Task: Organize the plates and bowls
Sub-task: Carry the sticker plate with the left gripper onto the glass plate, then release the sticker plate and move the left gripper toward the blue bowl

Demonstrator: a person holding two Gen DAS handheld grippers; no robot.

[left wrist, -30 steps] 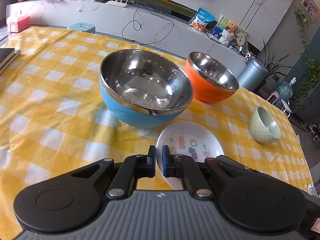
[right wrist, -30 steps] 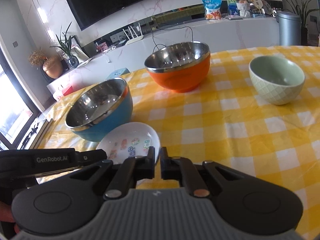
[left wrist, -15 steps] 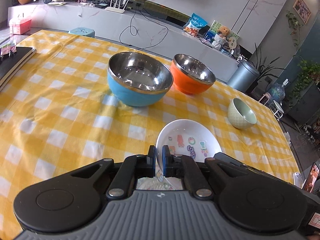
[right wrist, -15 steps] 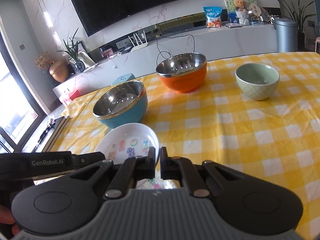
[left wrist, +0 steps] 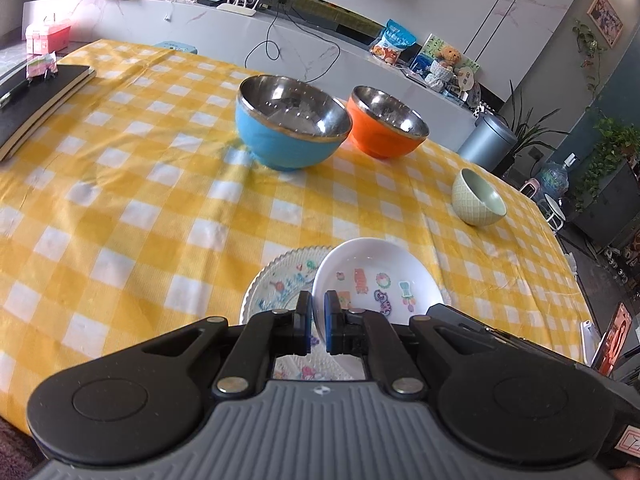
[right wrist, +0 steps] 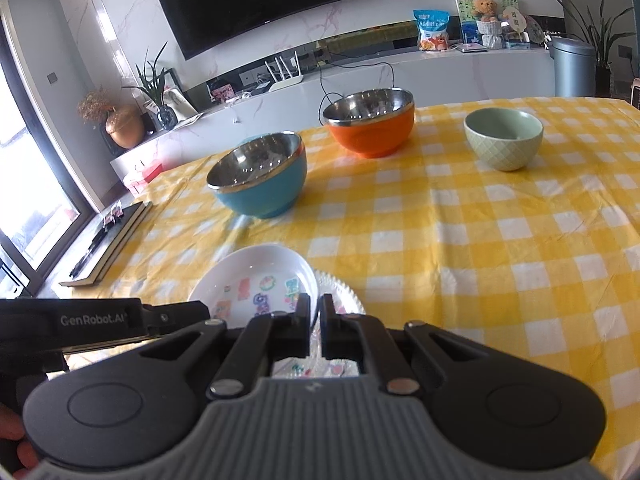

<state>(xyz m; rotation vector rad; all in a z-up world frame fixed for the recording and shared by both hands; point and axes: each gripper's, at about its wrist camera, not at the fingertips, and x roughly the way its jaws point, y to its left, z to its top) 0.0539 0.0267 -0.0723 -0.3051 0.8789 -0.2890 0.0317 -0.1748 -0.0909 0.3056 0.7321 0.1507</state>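
Our left gripper (left wrist: 316,322) and right gripper (right wrist: 315,330) pinch opposite rims of the white dish (left wrist: 376,276), over the ridged plate (left wrist: 276,280); open cloth (right wrist: 500,264) lies ahead.

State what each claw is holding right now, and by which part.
Left claw pinches the near rim of the white sticker dish. Right claw is closed at the same dish's rim; contact unclear.

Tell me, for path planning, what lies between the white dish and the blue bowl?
Only checked tablecloth separates white dish from blue bowl, in both wrist views.
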